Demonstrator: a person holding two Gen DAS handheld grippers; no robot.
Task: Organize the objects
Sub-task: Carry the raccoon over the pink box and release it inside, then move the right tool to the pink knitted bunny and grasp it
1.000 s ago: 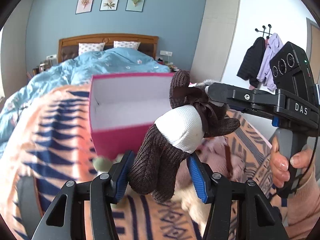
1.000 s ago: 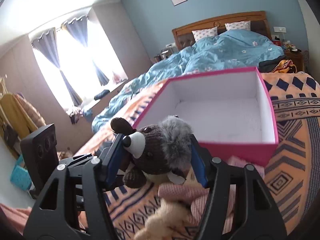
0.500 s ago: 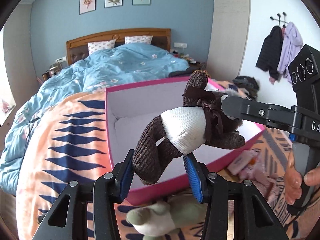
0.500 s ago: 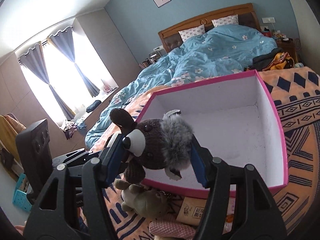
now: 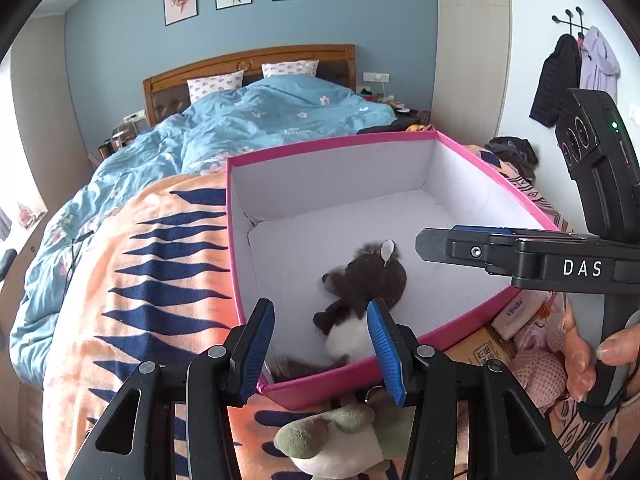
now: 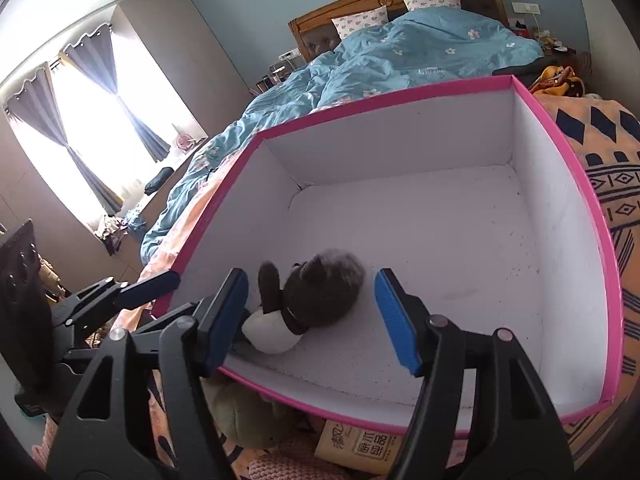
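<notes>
Left wrist view: one brown knitted plush bear [image 5: 362, 300], white belly, lying in the near-left corner of one pink cardboard box [image 5: 496, 172]. Left gripper [image 5: 320, 354] parted, holding nothing.

Right wrist view: same bear [image 6: 308, 300]. Right gripper [image 6: 316, 320] opening, pads clear of it.

Each gripper is built from black plastic arms with silver pivot screws and ribbed blue finger pads [image 5: 260, 344]. White "DAS" lettering is printed on the right gripper [image 5: 452, 246], and a green indicator light is fitted on its camera housing [image 5: 596, 140].
</notes>
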